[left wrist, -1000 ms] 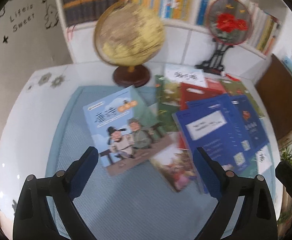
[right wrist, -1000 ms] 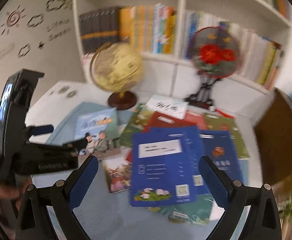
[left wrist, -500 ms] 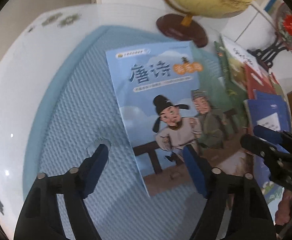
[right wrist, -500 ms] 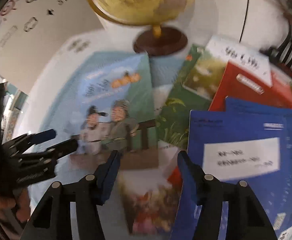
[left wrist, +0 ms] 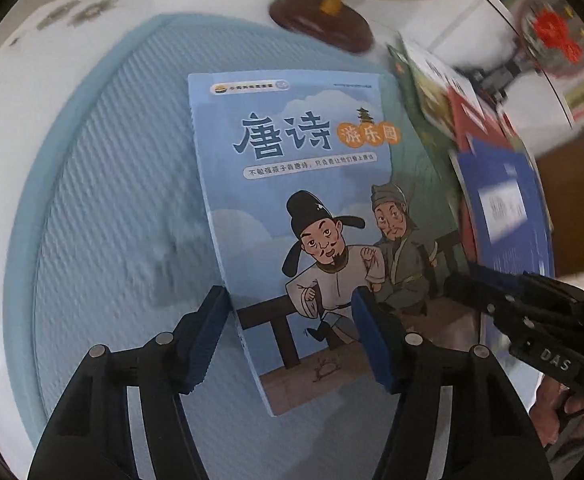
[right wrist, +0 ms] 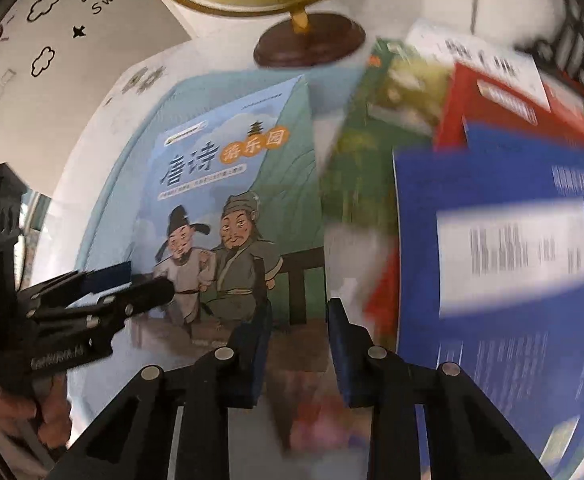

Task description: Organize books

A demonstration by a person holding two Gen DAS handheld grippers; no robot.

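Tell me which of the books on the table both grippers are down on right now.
The light blue book with two cartoon men on its cover, lying on the blue mat. The left gripper straddles its left edge; the right gripper is over its lower right corner.

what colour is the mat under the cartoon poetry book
Light blue, with a fine ribbed texture. The mat under the cartoon poetry book shows best in the left wrist view.

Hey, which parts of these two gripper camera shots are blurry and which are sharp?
Left wrist view: the light blue cartoon book is sharp, while the book pile at the right edge and the fan are smeared. Right wrist view: the dark blue book and green book are streaked; the globe base is clearer.
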